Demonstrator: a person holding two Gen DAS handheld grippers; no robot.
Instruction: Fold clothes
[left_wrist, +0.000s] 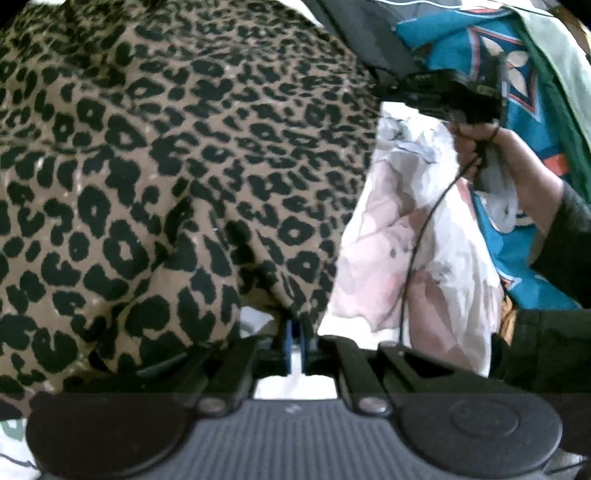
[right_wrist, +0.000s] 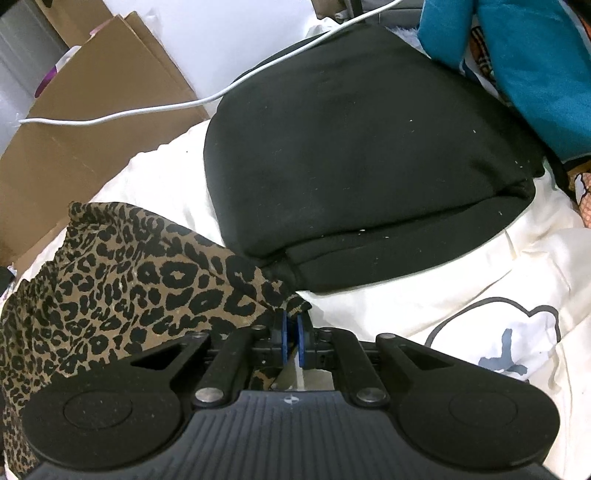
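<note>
A leopard-print garment (left_wrist: 155, 155) fills most of the left wrist view, hanging in folds. My left gripper (left_wrist: 294, 332) is shut on its lower edge, blue pads pressed together on the cloth. In the right wrist view the same leopard-print garment (right_wrist: 122, 280) stretches off to the left, and my right gripper (right_wrist: 291, 328) is shut on its corner. The right gripper (left_wrist: 458, 99) also shows in the left wrist view at upper right, held by a hand (left_wrist: 517, 162), its fingertips hidden by the cloth.
A folded black garment (right_wrist: 362, 147) lies on the cream bedding (right_wrist: 424, 306) just beyond the right gripper. Teal patterned fabric (right_wrist: 528, 66) lies at upper right. Cardboard (right_wrist: 96, 122) and a white cable (right_wrist: 155, 109) are at the left. A pale pink-white cloth (left_wrist: 417, 236) lies below the hand.
</note>
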